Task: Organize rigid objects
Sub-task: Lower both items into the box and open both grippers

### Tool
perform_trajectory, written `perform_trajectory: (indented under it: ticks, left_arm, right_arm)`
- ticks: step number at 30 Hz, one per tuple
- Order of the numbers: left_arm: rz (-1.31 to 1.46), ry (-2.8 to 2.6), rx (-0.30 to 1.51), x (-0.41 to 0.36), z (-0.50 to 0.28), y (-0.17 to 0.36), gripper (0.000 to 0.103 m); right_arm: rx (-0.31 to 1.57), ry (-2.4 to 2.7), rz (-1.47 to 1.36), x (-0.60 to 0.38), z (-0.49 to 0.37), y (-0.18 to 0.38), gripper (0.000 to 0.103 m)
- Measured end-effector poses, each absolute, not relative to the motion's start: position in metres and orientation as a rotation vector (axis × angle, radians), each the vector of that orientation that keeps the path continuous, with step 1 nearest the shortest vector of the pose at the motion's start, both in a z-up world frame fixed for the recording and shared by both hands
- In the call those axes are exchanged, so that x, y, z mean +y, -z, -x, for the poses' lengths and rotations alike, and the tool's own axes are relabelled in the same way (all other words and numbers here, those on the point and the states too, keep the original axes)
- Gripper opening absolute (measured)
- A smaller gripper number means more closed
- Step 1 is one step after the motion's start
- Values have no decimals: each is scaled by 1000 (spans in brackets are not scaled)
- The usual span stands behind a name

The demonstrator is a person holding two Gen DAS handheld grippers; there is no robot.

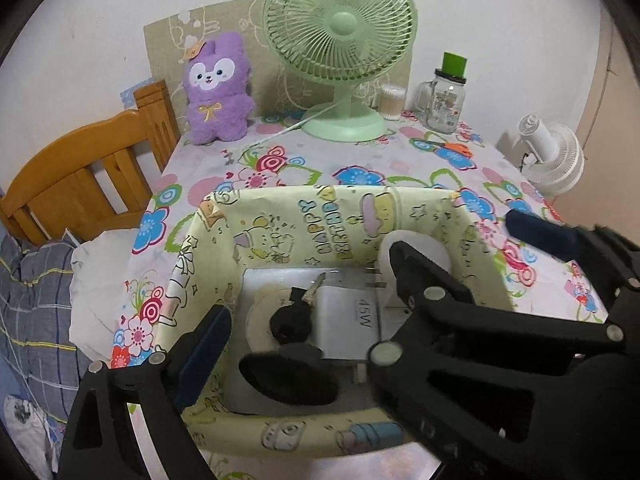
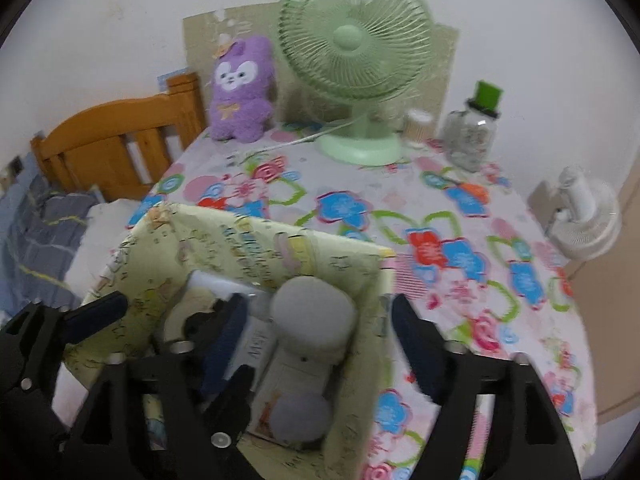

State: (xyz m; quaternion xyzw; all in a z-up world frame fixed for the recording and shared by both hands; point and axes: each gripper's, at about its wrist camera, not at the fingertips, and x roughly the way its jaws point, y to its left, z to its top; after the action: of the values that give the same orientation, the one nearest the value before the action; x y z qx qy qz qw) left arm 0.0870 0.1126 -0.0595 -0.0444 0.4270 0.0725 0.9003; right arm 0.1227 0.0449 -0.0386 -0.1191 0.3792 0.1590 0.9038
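A pale yellow box with cartoon print stands on the flowered table. Inside lie a white charger, a black key and a black oval object. In the right wrist view the same box also holds a white roller-shaped object. My left gripper is open, one finger outside the box's left wall. My right gripper is open, held over the box, straddling its right wall and the white object.
At the table's far edge stand a green fan, a purple plush toy, a cotton-swab tub and a glass jar. A wooden bed frame is left, a white fan right.
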Motion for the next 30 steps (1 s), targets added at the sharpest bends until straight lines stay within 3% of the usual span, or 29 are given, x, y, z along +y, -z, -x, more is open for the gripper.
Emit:
perform_trajectory:
  ticks: [30]
  left_arm:
    - [12, -138, 739, 48, -44, 16, 100]
  right_arm:
    - [678, -240, 161, -32, -64, -9, 97]
